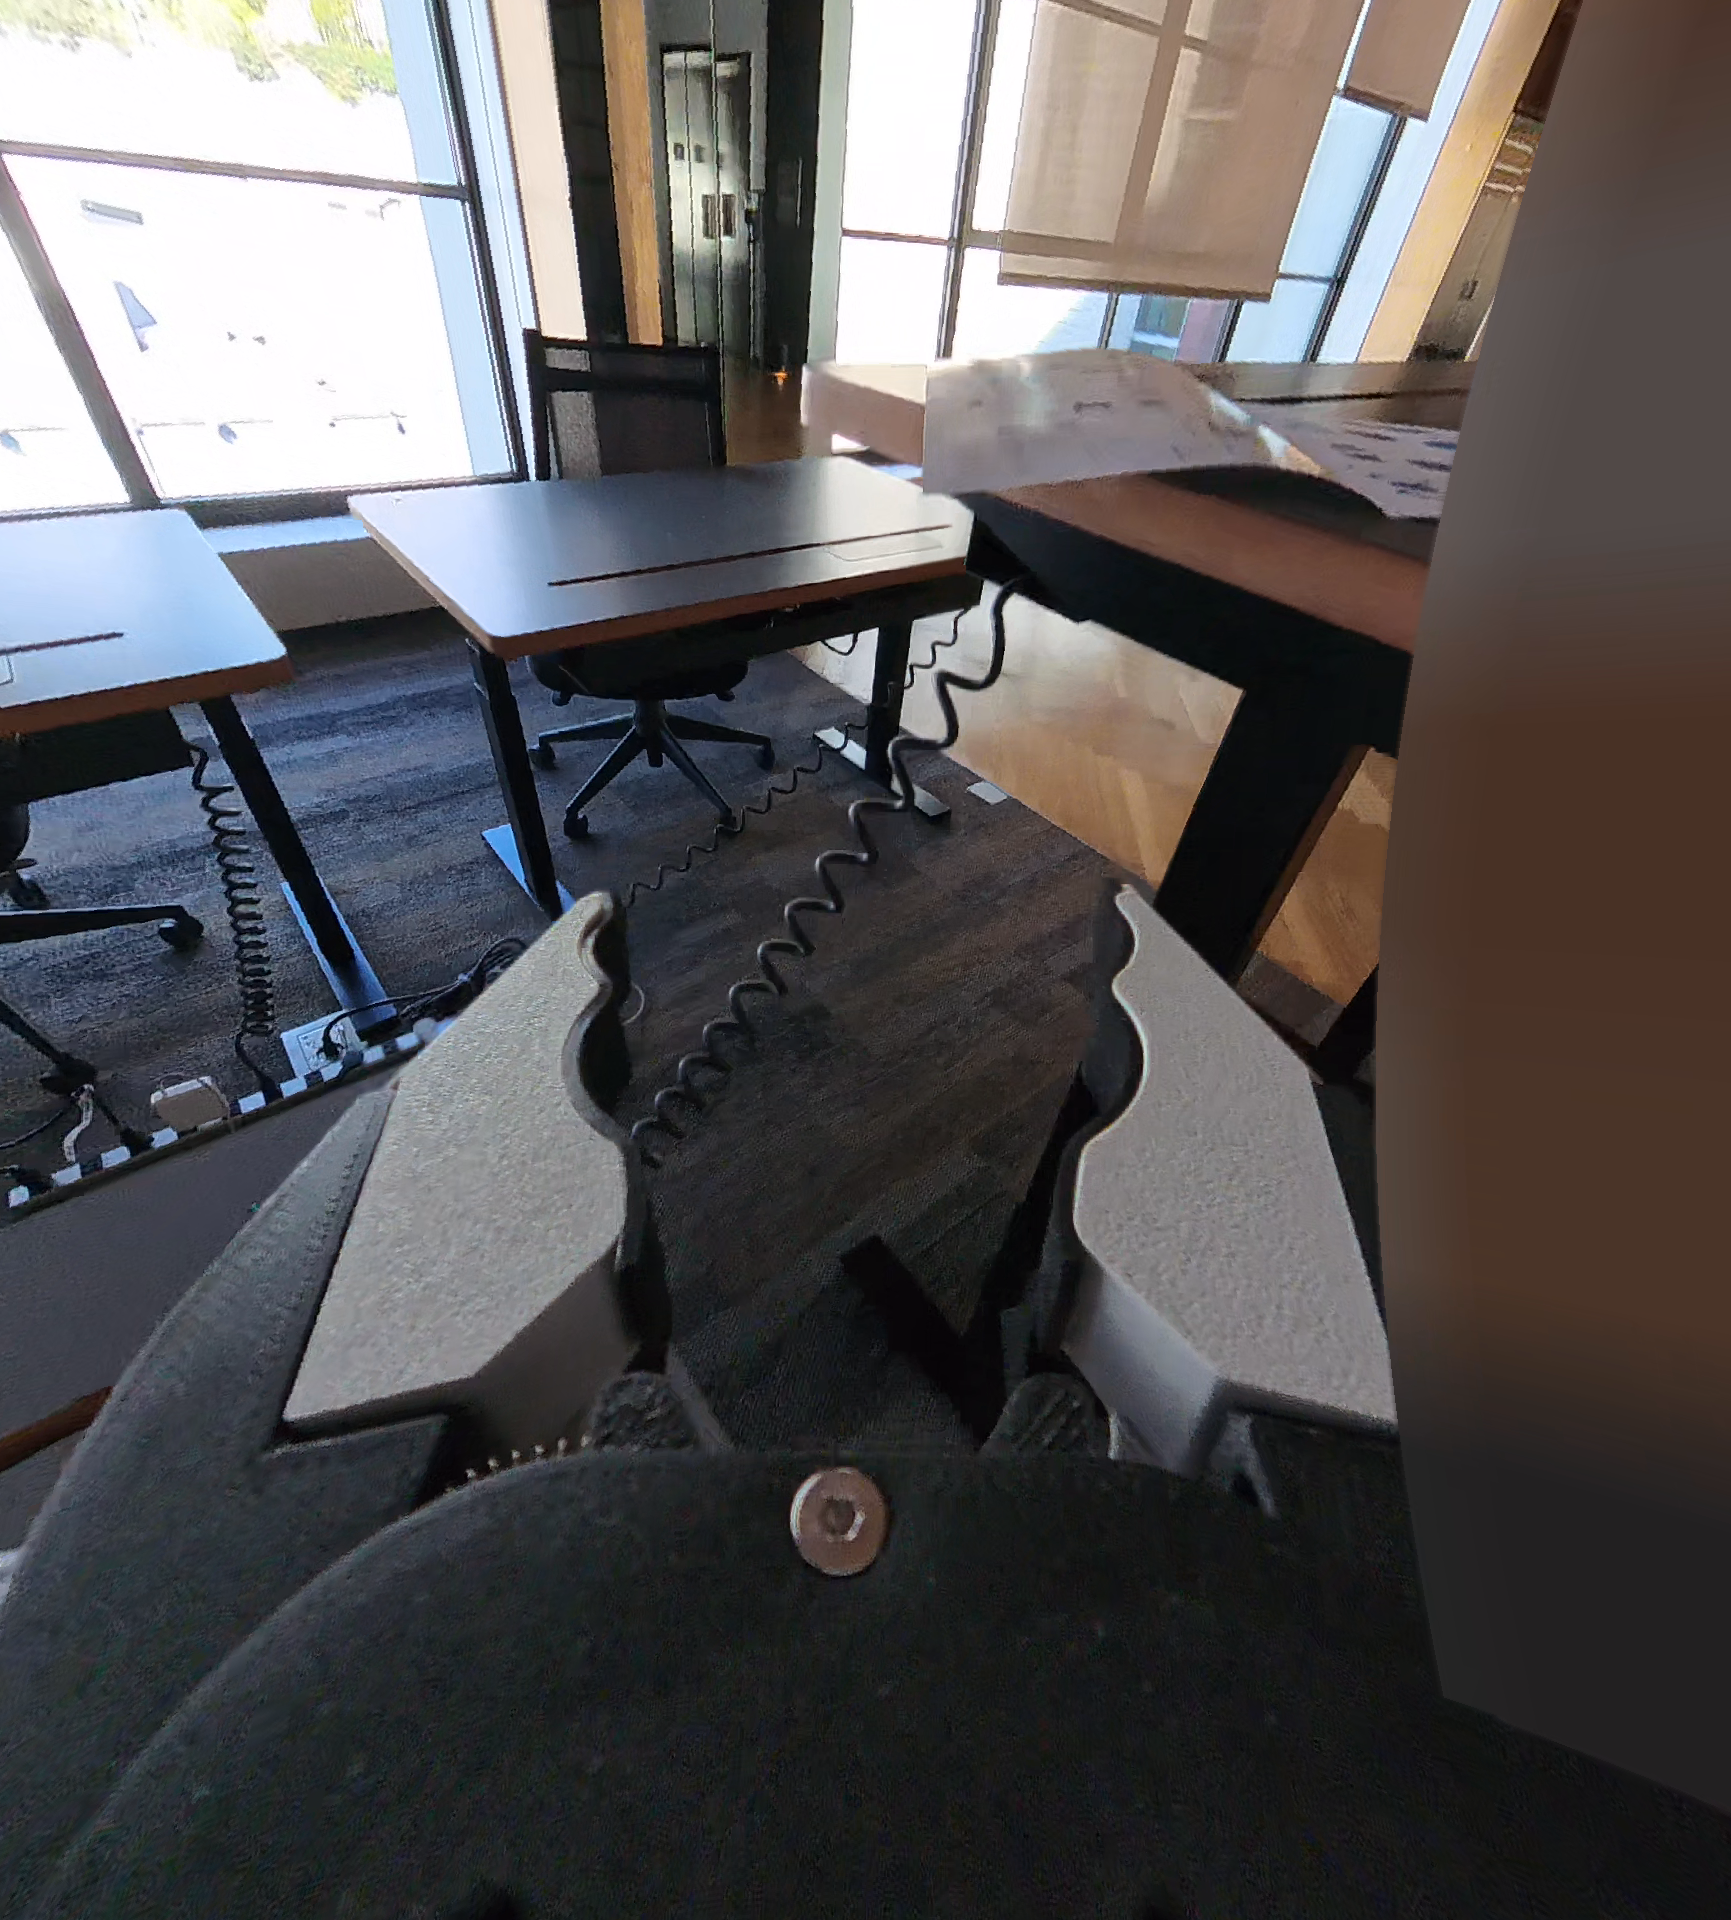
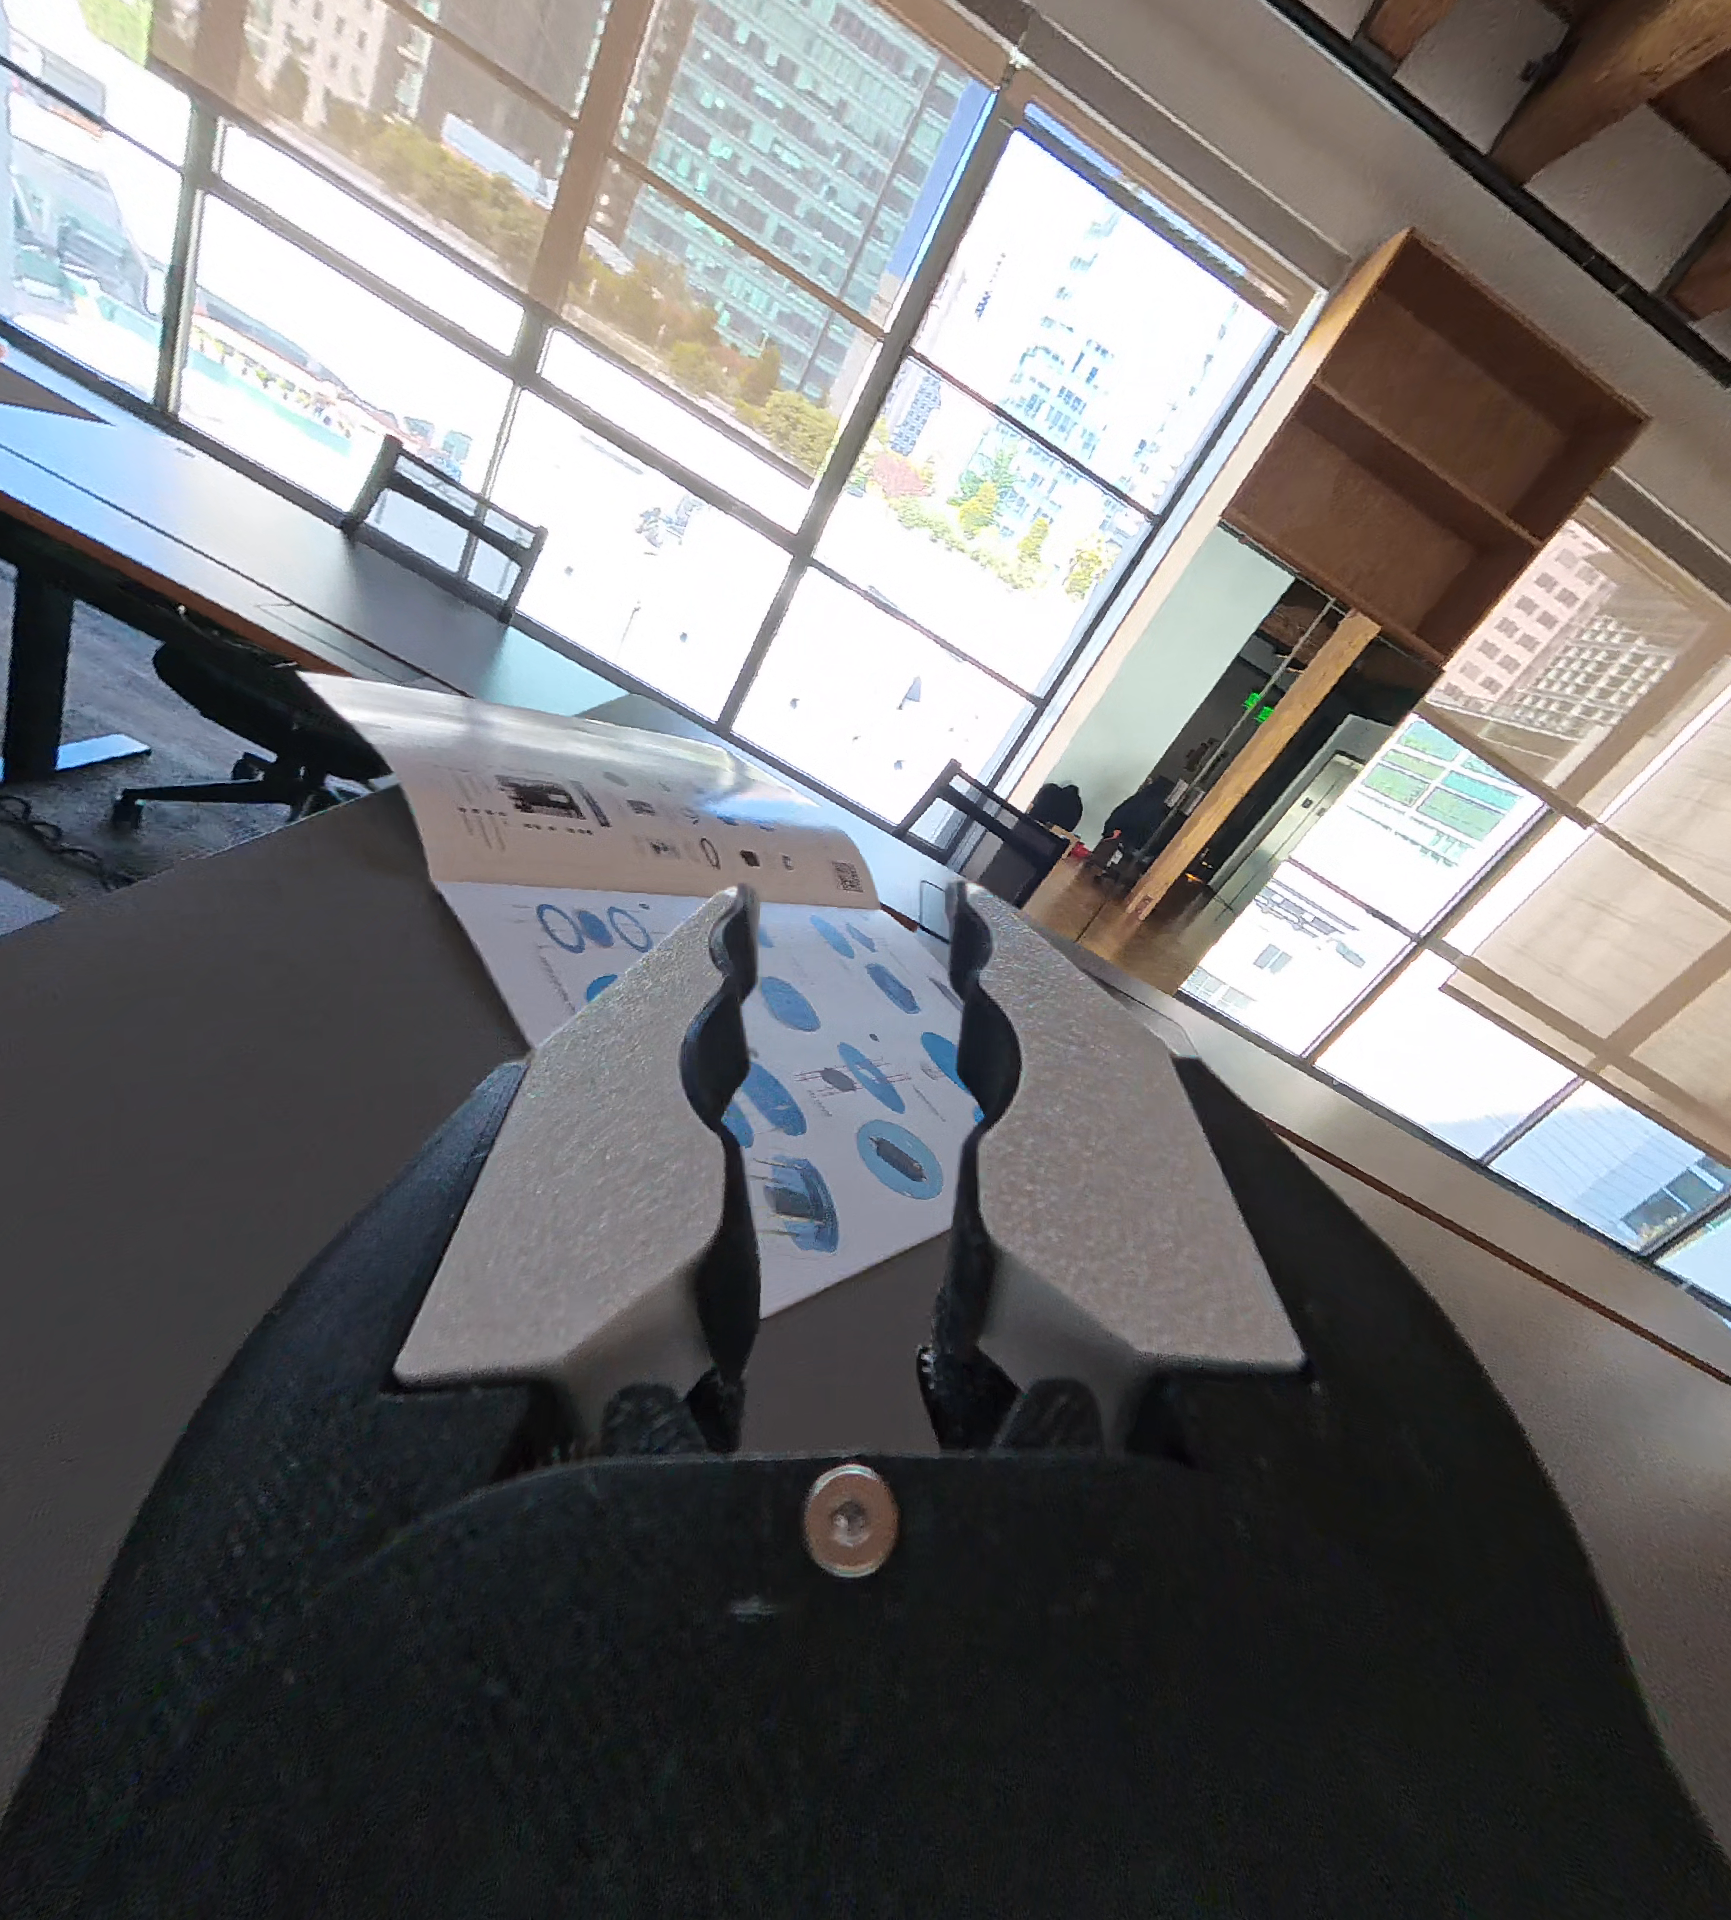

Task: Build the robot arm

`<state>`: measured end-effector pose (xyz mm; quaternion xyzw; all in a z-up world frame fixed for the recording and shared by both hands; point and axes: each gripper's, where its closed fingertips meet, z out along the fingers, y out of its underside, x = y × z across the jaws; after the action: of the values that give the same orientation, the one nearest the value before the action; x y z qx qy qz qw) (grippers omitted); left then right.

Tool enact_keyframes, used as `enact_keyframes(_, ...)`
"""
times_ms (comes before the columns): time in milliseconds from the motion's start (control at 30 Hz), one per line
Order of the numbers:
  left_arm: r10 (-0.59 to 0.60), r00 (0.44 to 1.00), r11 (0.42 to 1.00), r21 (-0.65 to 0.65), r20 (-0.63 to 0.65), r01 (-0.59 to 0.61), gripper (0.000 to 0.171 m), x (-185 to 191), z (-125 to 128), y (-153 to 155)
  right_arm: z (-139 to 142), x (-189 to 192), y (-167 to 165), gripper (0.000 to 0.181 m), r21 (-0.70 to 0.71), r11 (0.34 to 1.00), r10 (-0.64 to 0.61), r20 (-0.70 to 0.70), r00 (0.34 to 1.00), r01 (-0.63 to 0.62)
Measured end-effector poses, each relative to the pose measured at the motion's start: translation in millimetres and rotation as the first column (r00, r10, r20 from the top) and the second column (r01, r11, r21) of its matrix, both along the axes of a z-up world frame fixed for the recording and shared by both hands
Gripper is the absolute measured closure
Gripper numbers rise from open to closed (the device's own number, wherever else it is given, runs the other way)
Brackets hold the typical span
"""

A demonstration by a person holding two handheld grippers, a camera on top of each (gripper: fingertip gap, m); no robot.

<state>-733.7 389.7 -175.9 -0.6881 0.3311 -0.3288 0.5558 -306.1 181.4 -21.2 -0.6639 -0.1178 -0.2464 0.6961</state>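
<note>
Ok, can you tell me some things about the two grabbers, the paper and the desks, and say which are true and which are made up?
1. The left gripper is open with nothing between its fingers. True.
2. The right gripper is squeezing the paper. False: its fingers stand apart and hold nothing; the printed paper lies beyond them.
3. The paper has blue round pictures on it. True.
4. The paper lies flat. False: its far part is folded up.
5. A coiled cable runs across the floor below the left gripper. True.
6. The chair under the dark desk is red. False: it is black.
</note>
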Motion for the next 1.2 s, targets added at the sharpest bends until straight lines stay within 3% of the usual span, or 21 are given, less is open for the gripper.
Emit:
enact_keyframes(233, 0.079, 0.995, 0.995, 0.061, -0.056, -0.075, 0.081, -85.1, -56.4, -44.9, 21.9, -37.0, -14.1, 0.146, 0.075, 0.995, 0.057, 0.075, 0.996, -0.063)
enact_keyframes(333, 0.085, 0.993, 0.993, 0.089, -0.084, -0.078, 0.08, -122.8, -86.7, -74.5, 50.1, -71.6, -40.8, 0.161, 0.185, 0.972, 0.132, 0.067, 0.989, -0.143)
enact_keyframes(400, 0.085, 0.991, 0.993, 0.086, -0.1, -0.077, 0.077, -150.6, -107.0, -89.9, 56.8, -106.2, -57.2, 0.17, 0.194, 0.95, 0.256, -0.044, 0.966, -0.243)
enact_keyframes(533, -0.029, 0.999, 0.995, 0.099, -0.041, 0.033, 0.078, -189.1, -125.0, -143.1, 32.7, -191.2, -90.3, 0.161, 0.129, 0.891, 0.452, -0.341, 0.824, -0.435)
enact_keyframes(633, -0.02, 0.998, 0.997, 0.072, -0.067, 0.024, 0.077, -215.9, -148.7, -175.7, -5.3, -275.7, -120.0, 0.151, 0.082, 0.788, 0.567, -0.481, 0.668, -0.61)
enact_keyframes(667, 0.006, 0.997, 0.999, 0.036, -0.075, -0.003, 0.077, -225.0, -160.6, -181.1, -18.9, -299.8, -126.4, 0.148, 0.057, 0.766, 0.579, -0.493, 0.649, -0.64)
enact_keyframes(833, -0.041, 0.998, 0.974, -0.225, -0.045, 0.03, 0.074, -241.1, -240.6, -209.0, -109.0, -410.5, -147.4, 0.146, -0.156, 0.724, 0.577, -0.397, 0.714, -0.672)
enact_keyframes(1000, 0.007, 0.984, 0.97, -0.237, -0.177, -0.05, 0.076, -240.3, -329.5, -194.5, -243.9, -511.2, -150.0, 0.146, -0.386, 0.622, 0.614, -0.299, 0.73, -0.681)
enact_keyframes(1100, -0.044, 0.97, 0.962, -0.273, -0.241, -0.024, 0.076, -223.4, -368.1, -186.4, -327.5, -525.7, -117.4, 0.146, -0.474, 0.606, 0.587, -0.277, 0.761, -0.639)
enact_keyframes(1200, -0.049, 0.954, 0.962, -0.272, -0.295, -0.034, 0.076, -204.2, -390.0, -168.9, -404.9, -514.3, -69.1, 0.145, -0.546, 0.568, 0.502, -0.363, 0.785, -0.616)
